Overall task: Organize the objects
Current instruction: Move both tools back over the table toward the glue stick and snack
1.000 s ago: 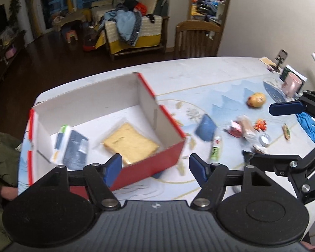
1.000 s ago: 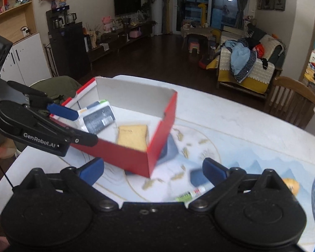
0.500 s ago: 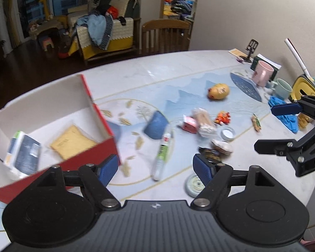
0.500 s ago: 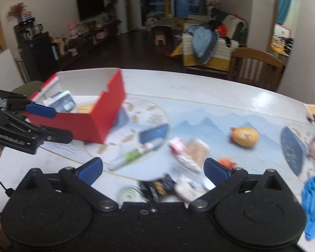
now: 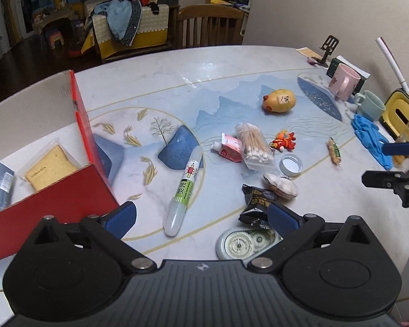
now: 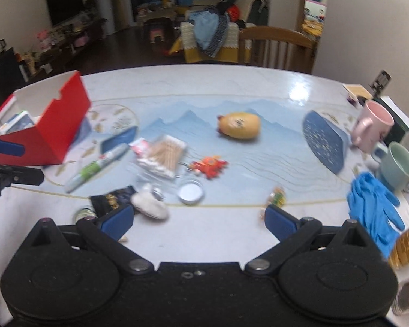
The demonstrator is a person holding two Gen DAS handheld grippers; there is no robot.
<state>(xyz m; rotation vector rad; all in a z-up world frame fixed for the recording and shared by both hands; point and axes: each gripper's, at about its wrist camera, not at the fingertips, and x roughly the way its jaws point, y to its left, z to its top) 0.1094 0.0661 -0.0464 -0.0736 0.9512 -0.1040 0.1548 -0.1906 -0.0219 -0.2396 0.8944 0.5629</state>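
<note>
Left claw (image 5: 201,219) is opening, nothing between the jaws, hanging over the loose clutter so I can pick the next piece; the marker (image 5: 185,185) lies nearest. Right claw (image 6: 199,218) is spread wide and empty too. Red box (image 5: 76,190) sits at the left edge of the surface (image 5: 150,81), already holding a sponge (image 5: 47,169), so the rest likely goes there.

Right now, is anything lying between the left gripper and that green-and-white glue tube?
Nothing visible does. The left gripper has its jaws opening and empty above bare table, the green-and-white glue tube just ahead; the black snack packet lies to its right.
</note>
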